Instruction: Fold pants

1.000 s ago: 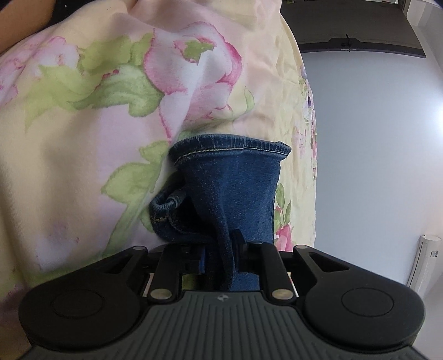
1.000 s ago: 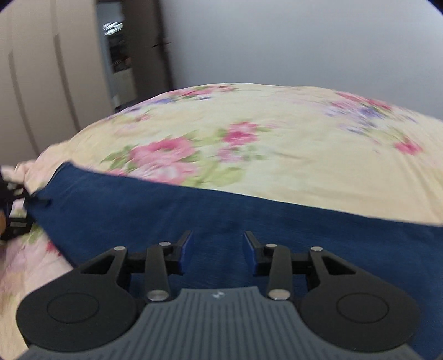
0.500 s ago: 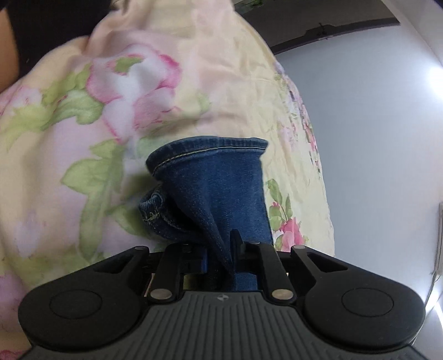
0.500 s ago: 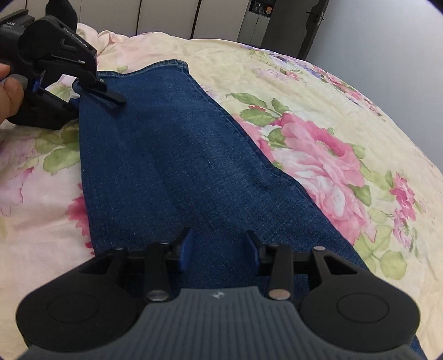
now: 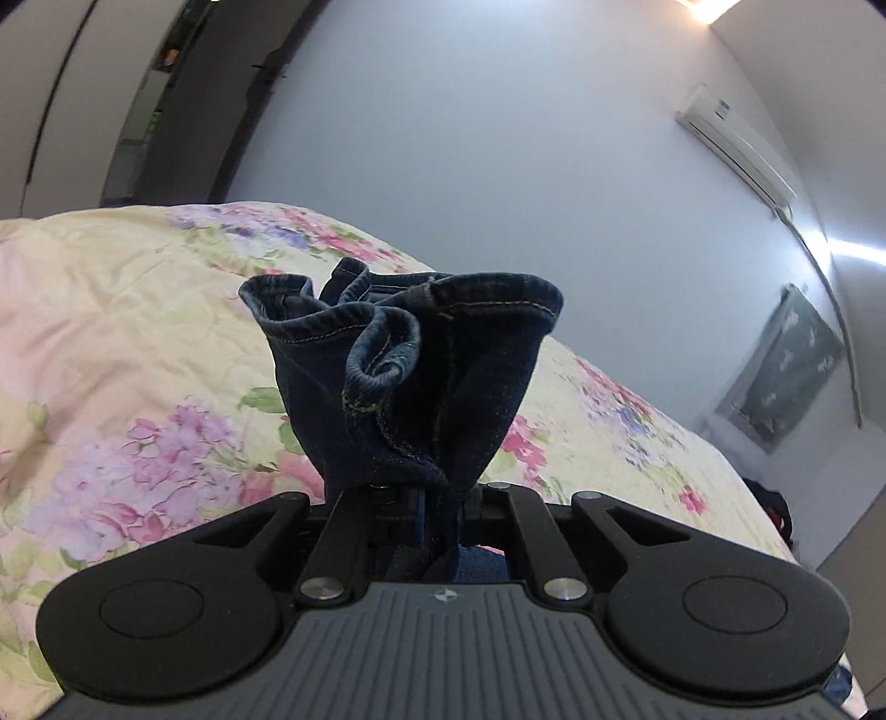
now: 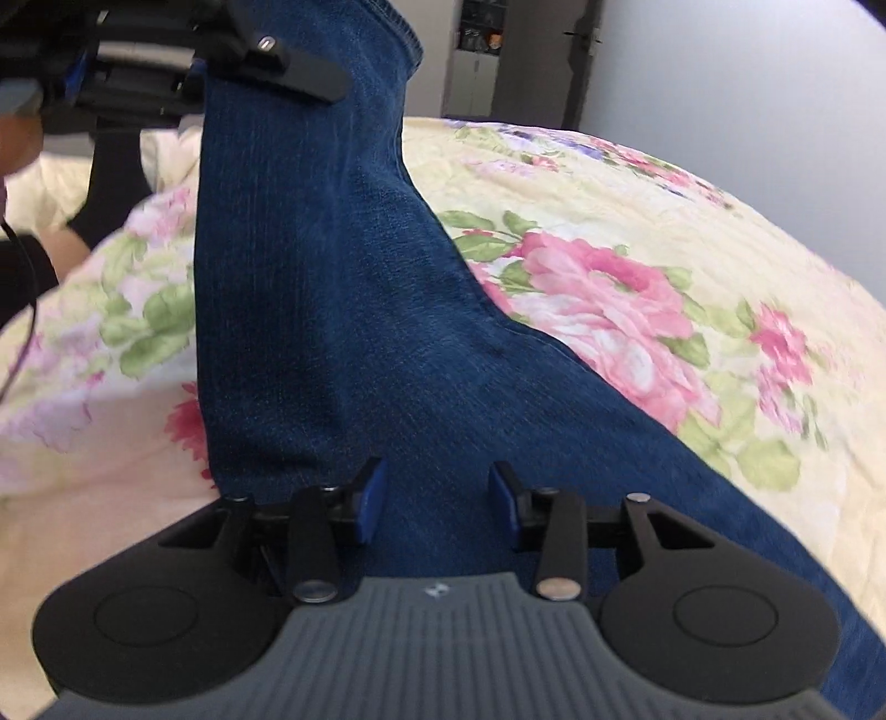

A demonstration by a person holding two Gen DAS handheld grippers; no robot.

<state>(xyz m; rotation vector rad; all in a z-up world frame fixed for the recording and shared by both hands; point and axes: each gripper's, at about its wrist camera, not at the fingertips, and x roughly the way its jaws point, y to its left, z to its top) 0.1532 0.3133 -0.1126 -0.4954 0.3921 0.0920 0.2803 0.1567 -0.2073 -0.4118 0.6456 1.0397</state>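
Note:
The pants are dark blue jeans. My left gripper (image 5: 426, 498) is shut on their bunched hem (image 5: 404, 360) and holds it up above the floral bedspread. In the right wrist view the jeans' leg (image 6: 343, 310) rises from the bed up to the left gripper (image 6: 221, 50) at the top left. My right gripper (image 6: 434, 493) is open and empty, with its blue pads either side of the denim lying right below it.
The floral bedspread (image 6: 637, 310) covers the bed all around. A grey wall (image 5: 498, 138) with an air conditioner (image 5: 731, 144) and a picture (image 5: 781, 371) stands beyond. Dark doorway and wardrobes (image 6: 520, 61) lie at the far end.
My left gripper has lifted the hem high off the bed and swung to face the wall. The jeans' leg now hangs up from the bed. My right gripper stays open over the denim.

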